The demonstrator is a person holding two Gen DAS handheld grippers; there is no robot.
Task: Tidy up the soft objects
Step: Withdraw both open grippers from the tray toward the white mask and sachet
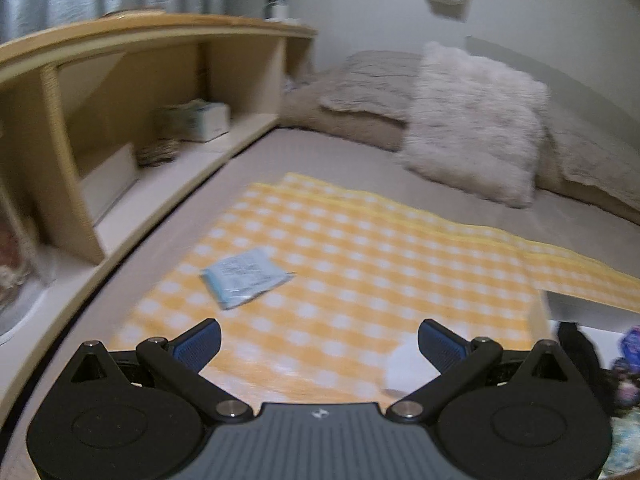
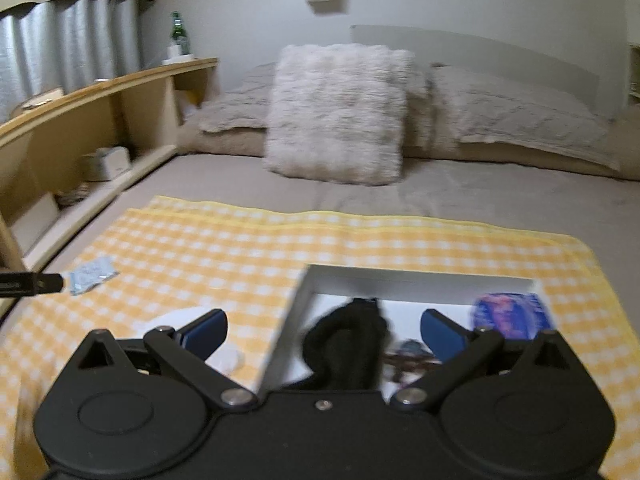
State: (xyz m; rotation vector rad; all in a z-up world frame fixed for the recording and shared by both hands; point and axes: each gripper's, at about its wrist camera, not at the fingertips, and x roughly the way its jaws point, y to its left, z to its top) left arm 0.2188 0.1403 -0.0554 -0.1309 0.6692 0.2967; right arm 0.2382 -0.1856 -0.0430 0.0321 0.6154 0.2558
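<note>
Yellow checked cloth (image 2: 360, 248) still carries a blue packet (image 1: 246, 278) at ten o'clock and something white (image 2: 224, 354); the box (image 2: 420, 276) holds dark items (partly done). Both grippers (image 1: 319, 344) (image 2: 324, 334) gape wide, empty.

Home bedroom: bed (image 2: 460, 188) with fluffy pillow (image 2: 336, 116) at its head edge, curtains (image 2: 72, 44), wooden bedside shelf (image 1: 132, 80).

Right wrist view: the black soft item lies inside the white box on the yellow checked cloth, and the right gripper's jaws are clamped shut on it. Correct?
Not quite. The right gripper has its jaws wide open and holds nothing; the right wrist view shows this. The black soft item does lie inside the white box on the yellow checked cloth.
</note>
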